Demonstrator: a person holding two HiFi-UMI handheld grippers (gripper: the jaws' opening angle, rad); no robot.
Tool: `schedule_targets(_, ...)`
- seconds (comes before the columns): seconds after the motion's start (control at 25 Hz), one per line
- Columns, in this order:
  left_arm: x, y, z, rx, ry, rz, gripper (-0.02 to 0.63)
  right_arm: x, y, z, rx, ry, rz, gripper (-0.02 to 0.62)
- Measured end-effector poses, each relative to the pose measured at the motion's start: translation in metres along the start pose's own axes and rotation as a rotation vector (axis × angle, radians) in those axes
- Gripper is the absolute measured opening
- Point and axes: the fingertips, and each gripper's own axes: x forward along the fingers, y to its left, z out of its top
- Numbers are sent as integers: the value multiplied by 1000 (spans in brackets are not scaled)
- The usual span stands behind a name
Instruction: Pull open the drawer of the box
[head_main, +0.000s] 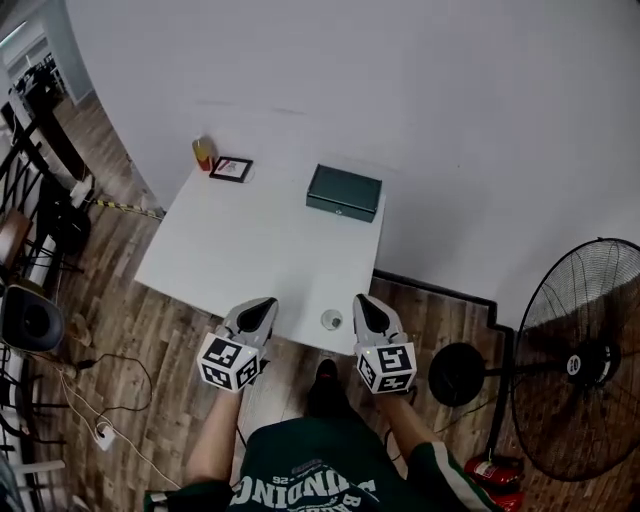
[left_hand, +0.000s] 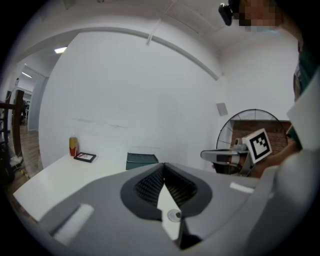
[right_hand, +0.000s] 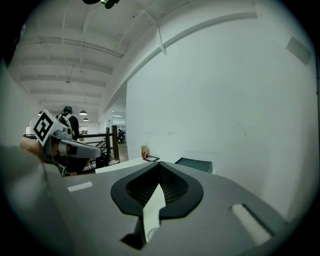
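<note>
The dark green box (head_main: 343, 192) sits shut at the far right of the white table (head_main: 250, 250), its front face toward me. It also shows low and small in the left gripper view (left_hand: 141, 160) and the right gripper view (right_hand: 194, 163). My left gripper (head_main: 262, 305) hovers over the table's near edge, jaws closed together with nothing between them (left_hand: 163, 165). Level with it, my right gripper (head_main: 362, 302) is likewise shut and empty (right_hand: 160, 165). Both are well short of the box.
A small framed picture (head_main: 231, 169) and a yellow-red bottle (head_main: 203, 153) stand at the table's far left corner. A small round object (head_main: 331, 320) lies at the near edge between the grippers. A big floor fan (head_main: 585, 360) stands on the right, and cables cross the wooden floor on the left.
</note>
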Motion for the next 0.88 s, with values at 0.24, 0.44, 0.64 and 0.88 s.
schedule_targets(0.24, 74, 29, 23, -4, 14, 13, 52, 68, -42, 12, -10, 7, 35, 2)
schedule_targets(0.44, 120, 45, 33, -12, 26, 17, 52, 106, -68, 13, 0, 28, 57, 2)
schedule_targets(0.64, 153, 51, 37, -17, 44, -11, 52, 125, -89, 19, 8, 29, 42, 2)
schedule_targets(0.88, 199, 63, 37, -22, 60, -57, 52, 146, -114, 20, 26, 27, -10, 1)
